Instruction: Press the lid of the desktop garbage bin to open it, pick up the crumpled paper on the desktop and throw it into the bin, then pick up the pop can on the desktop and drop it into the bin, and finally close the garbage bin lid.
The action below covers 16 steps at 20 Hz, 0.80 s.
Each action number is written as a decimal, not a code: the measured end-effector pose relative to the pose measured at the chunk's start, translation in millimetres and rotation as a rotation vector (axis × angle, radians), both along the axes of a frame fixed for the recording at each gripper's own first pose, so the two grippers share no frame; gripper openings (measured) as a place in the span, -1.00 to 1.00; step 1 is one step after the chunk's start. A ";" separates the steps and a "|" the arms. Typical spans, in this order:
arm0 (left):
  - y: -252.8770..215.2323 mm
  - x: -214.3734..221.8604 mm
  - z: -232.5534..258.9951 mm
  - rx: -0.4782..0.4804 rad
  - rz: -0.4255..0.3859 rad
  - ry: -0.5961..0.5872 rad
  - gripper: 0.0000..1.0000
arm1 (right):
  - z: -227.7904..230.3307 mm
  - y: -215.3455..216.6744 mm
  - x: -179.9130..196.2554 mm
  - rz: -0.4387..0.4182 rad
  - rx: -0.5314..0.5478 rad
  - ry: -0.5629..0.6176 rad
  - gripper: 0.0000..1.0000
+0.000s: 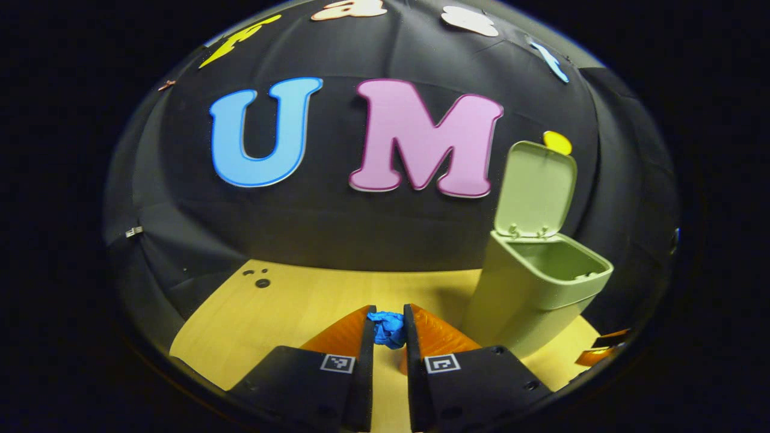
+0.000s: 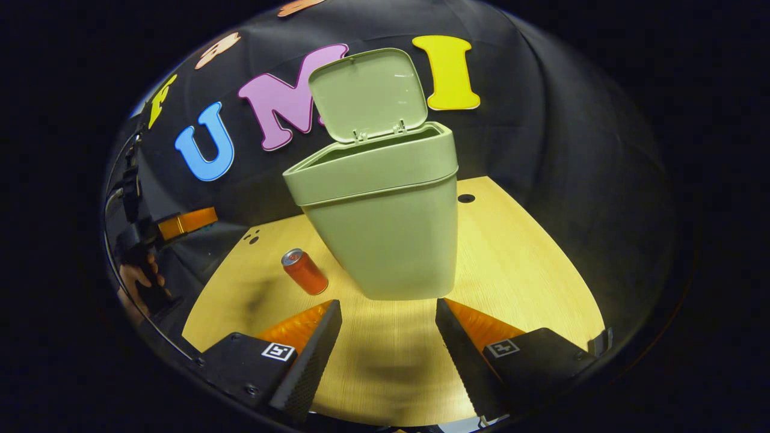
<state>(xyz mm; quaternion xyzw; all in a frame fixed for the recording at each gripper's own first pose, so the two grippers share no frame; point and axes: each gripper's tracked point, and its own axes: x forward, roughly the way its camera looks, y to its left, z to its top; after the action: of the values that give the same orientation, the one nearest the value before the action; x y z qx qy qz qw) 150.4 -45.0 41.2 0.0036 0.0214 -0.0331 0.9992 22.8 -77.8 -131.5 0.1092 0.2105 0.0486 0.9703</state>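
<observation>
Wooden desk (image 1: 271, 313) carries everything. Left gripper (image 1: 388, 329) is clamped on the crumpled paper (image 1: 388, 328); the bin (image 1: 535, 288) (lid (image 1: 535, 189) up) lies at two o'clock. Right gripper (image 2: 388, 316) stands wide apart, empty; pop can (image 2: 305, 272) at eleven o'clock.
</observation>
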 end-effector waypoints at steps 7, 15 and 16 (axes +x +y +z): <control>-107.3 13.8 43.7 -0.004 -0.232 -0.090 -0.44 | -8.1 -13.6 4.8 0.009 0.008 0.034 0.98; -179.5 31.7 47.5 0.026 -0.402 -0.096 -0.43 | -10.4 -25.3 3.7 0.001 -0.015 0.052 0.98; -186.2 35.1 46.9 0.036 -0.415 -0.094 -0.43 | -11.4 -26.5 3.8 -0.001 -0.013 0.055 0.98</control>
<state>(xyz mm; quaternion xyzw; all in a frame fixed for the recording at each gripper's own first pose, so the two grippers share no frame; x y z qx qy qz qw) 185.5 -231.1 88.1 0.0271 -0.0260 -0.2375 0.9707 26.7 -104.3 -142.9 0.1043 0.2376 0.0439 0.9648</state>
